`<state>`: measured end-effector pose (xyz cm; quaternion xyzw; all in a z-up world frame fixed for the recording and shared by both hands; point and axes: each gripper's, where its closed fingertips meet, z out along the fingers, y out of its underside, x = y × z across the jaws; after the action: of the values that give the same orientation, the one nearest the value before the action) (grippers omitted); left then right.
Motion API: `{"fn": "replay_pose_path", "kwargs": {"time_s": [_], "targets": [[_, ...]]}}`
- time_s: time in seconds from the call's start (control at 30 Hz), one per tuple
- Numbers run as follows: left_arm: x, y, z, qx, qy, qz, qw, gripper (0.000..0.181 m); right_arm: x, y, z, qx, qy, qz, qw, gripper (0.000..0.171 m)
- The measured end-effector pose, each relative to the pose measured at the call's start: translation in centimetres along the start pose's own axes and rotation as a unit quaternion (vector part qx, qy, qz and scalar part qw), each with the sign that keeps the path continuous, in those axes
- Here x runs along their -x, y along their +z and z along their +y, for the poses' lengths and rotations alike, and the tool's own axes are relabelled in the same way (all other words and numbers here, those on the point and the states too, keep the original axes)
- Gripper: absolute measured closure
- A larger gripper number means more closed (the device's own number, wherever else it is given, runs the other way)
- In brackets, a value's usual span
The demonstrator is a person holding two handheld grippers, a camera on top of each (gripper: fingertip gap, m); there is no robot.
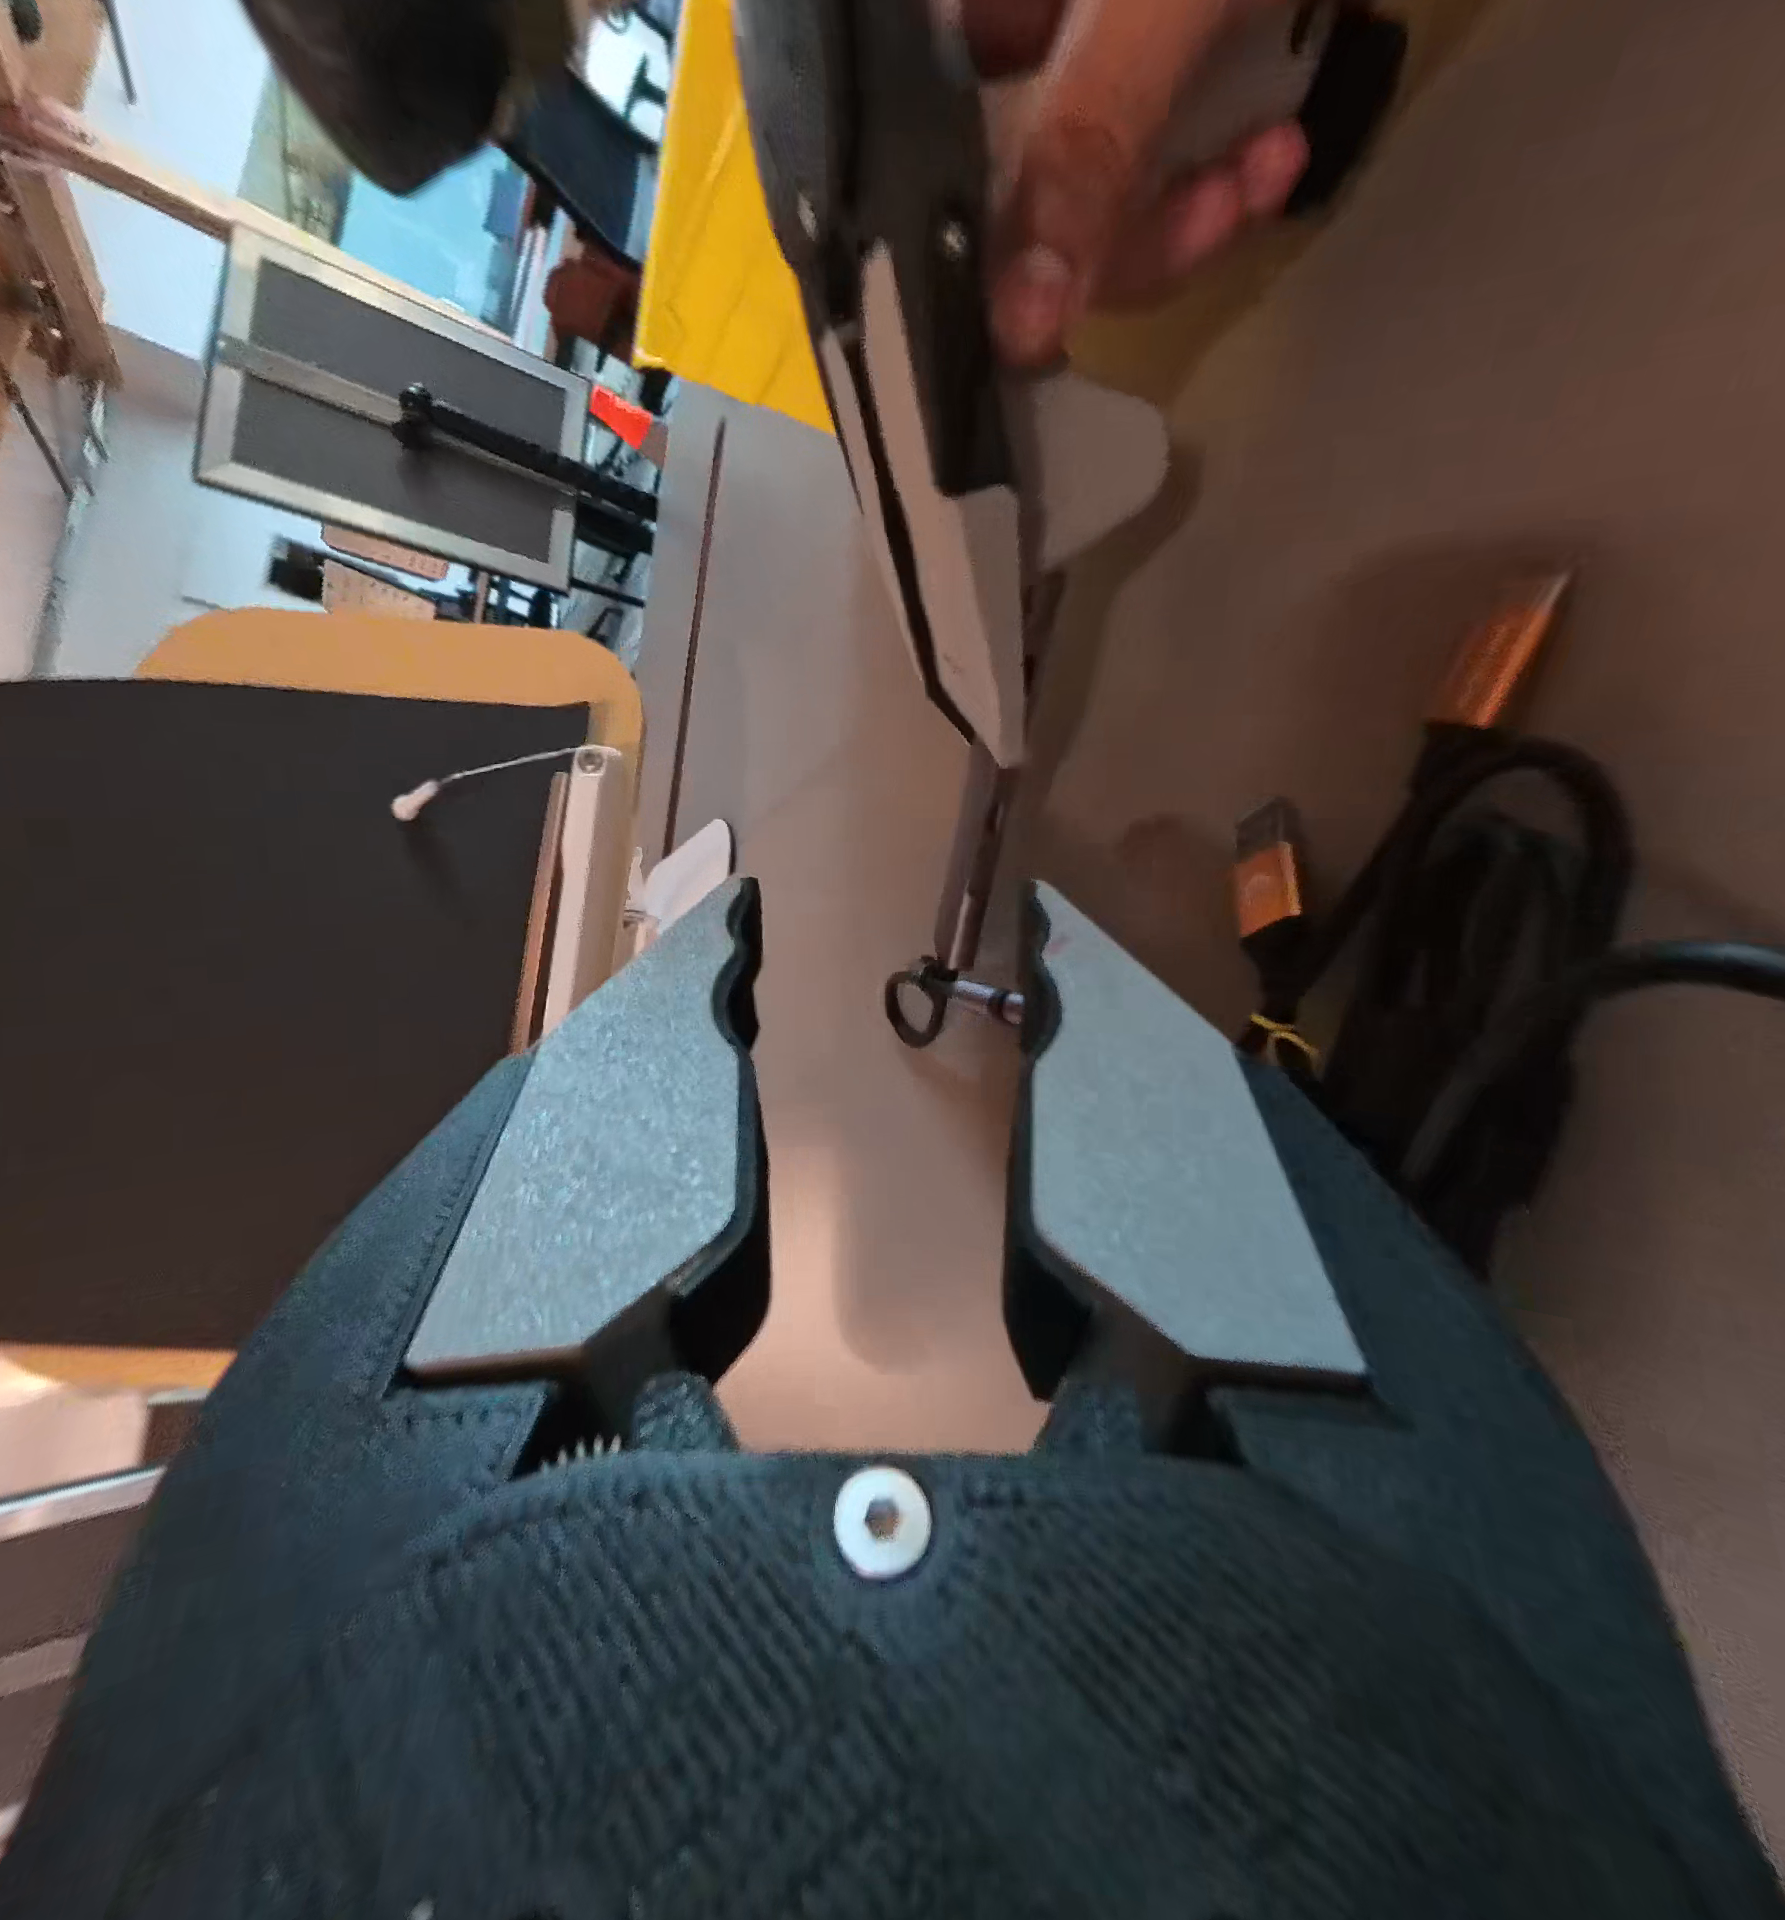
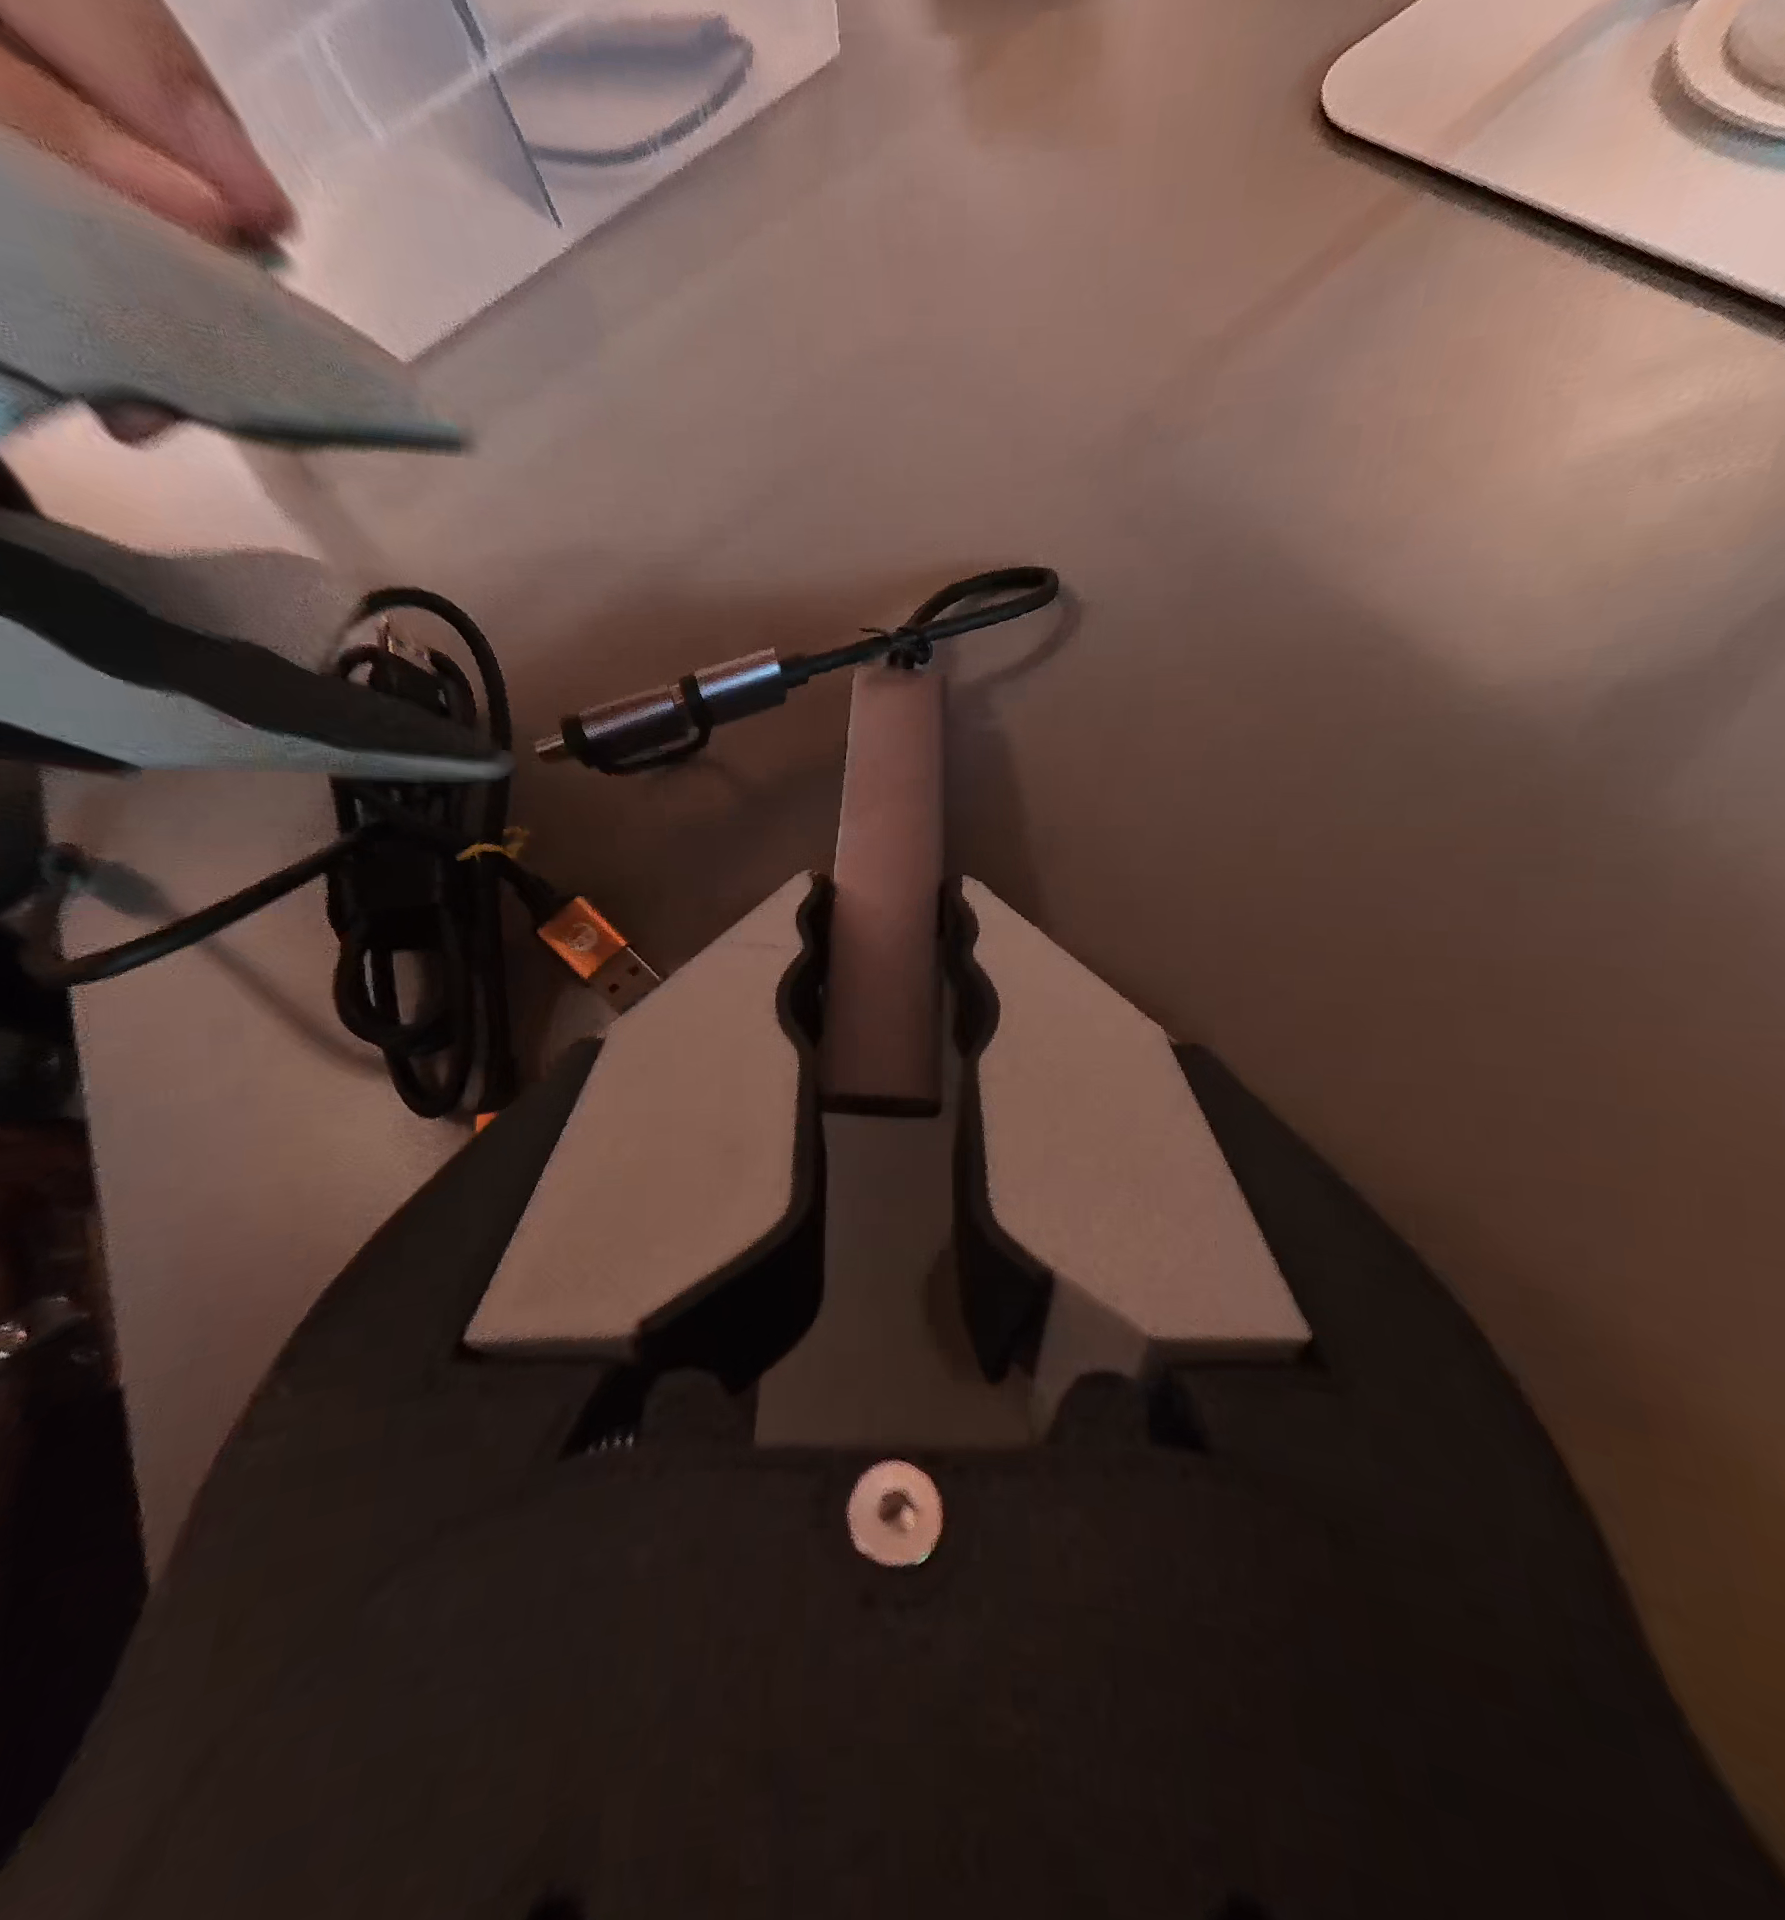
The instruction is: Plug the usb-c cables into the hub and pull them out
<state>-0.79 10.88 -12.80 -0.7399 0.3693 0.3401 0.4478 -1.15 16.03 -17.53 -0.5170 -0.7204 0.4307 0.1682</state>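
Observation:
My right gripper (image 2: 883, 896) is shut on a slim grey hub (image 2: 890, 831), which lies lengthwise between its fingers on the table. The hub's short black tail loops back to a grey plug (image 2: 675, 707) lying to its left. A coiled black cable (image 2: 415, 883) with an orange-collared plug (image 2: 584, 940) lies further left. My left gripper (image 2: 483, 603) comes in from the left, open and empty, its fingertips near the grey plug. In the left wrist view my left gripper (image 1: 893, 966) is open, with the hub (image 1: 974, 862) and the grey plug (image 1: 987, 1000) just beyond its right fingertip, under the right gripper (image 1: 992, 717).
A clear box (image 2: 514, 125) holding a cable sits at the back left. A white tray (image 2: 1553, 156) with a round object is at the back right. In the left wrist view a black panel (image 1: 244, 987) stands at the left and the coiled black cable (image 1: 1490, 935) lies at the right.

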Motion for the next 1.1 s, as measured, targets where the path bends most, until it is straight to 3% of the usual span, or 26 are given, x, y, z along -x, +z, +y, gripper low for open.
{"fn": "replay_pose_path", "kwargs": {"time_s": [0.03,0.33,0.57,0.77,0.93,1.1], "targets": [[-0.3,0.8,0.2,0.005,0.015,0.002,1.0,0.134,-0.1,-0.1,-0.1,-0.005,0.008,-0.005,1.0,0.152],[-0.6,5.8,0.9,0.026,0.074,-0.009,0.997,0.144,-0.1,0.1,0.0,-0.01,0.049,-0.04,0.998,0.152],[-1.2,5.7,1.2,0.017,0.085,-0.023,0.996,0.163,-0.2,0.3,-0.1,-0.021,0.092,-0.069,0.993,0.152],[-1.4,5.4,1.3,0.02,0.026,0.0,0.999,0.156,0.6,0.2,-0.7,-0.038,0.098,-0.1,0.989,0.152],[-1.8,5.5,1.6,0.03,0.074,-0.007,0.997,0.173,1.4,0.4,-0.8,-0.035,0.079,-0.108,0.99,0.152],[-1.4,5.5,1.6,0.023,0.086,-0.013,0.996,0.174,1.3,0.1,-1.3,-0.05,0.042,-0.087,0.994,0.152]]}}
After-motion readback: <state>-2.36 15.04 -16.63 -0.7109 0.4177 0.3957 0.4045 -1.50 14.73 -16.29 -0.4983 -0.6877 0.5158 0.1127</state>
